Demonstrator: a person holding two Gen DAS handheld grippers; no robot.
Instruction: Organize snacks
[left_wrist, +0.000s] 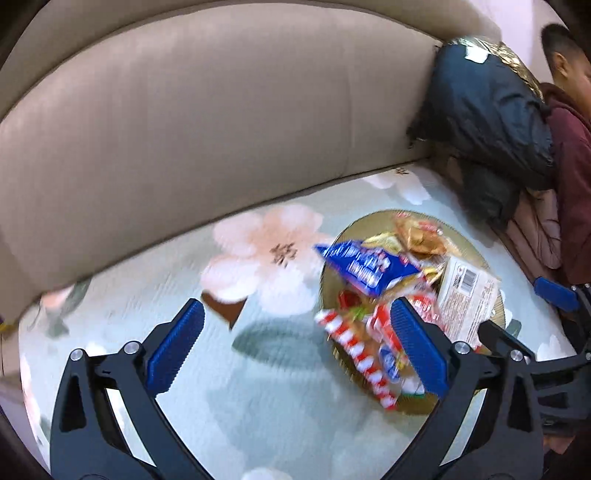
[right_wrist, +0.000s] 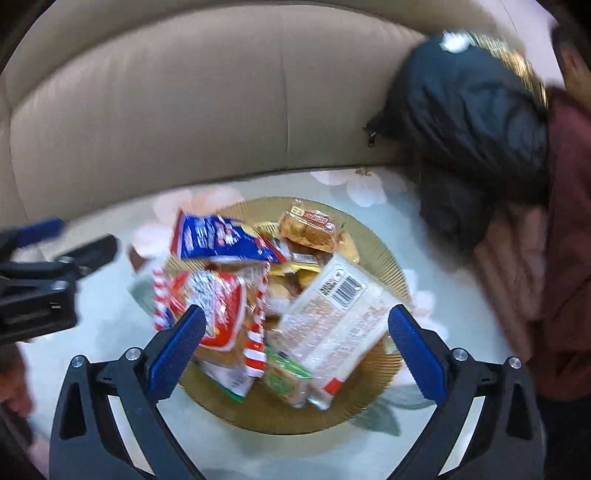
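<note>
A round gold plate (right_wrist: 380, 251) (left_wrist: 410, 408) lies on a floral cushion and is heaped with snack packets. On the heap I see a blue packet (right_wrist: 218, 238) (left_wrist: 364, 267), a red-and-white striped packet (right_wrist: 221, 306) (left_wrist: 354, 343), a pale packet with a barcode (right_wrist: 332, 317) (left_wrist: 467, 302) and a small wrapped cake (right_wrist: 308, 225) (left_wrist: 419, 234). My right gripper (right_wrist: 295, 345) hangs open just above the heap, holding nothing. To the left of the plate my left gripper (left_wrist: 295, 343) is open over the cushion, its right finger at the plate's edge.
The floral cushion (left_wrist: 258, 387) covers a beige sofa with a tall backrest (left_wrist: 221, 129) behind. A dark puffy jacket (left_wrist: 487, 110) is piled at the back right. A person in a maroon top (left_wrist: 572, 177) sits at the right edge.
</note>
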